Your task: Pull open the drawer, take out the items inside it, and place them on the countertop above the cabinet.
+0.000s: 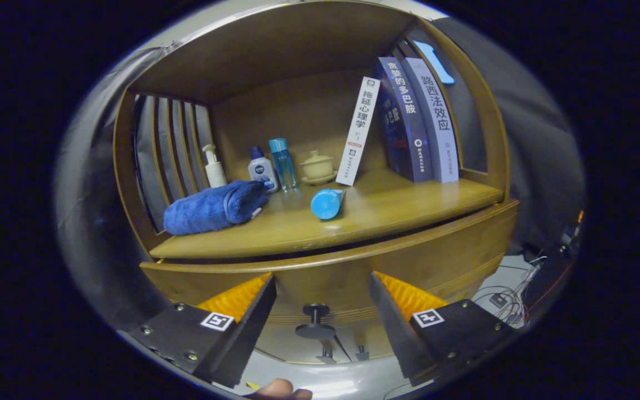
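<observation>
A wooden cabinet stands ahead of me with its drawer front (436, 261) under the countertop (398, 208). The drawer looks closed or nearly so, with a thin dark gap along its top; its inside is hidden. A dark round knob (315, 319) sticks out of the drawer front, just ahead of my fingers and in line with the gap between them. My gripper (320, 286) is open, one finger on each side of the knob, touching nothing. On the countertop a blue tube (327, 203) lies on its side and a folded blue towel (214, 208) rests to its left.
At the back of the shelf stand a pump bottle (214, 166), a small white bottle (260, 168), a tall blue bottle (284, 164), a lidded cup (318, 166) and leaning books (409, 125). Cables (511, 297) lie on the floor to the right. A fingertip (278, 389) shows beneath the gripper.
</observation>
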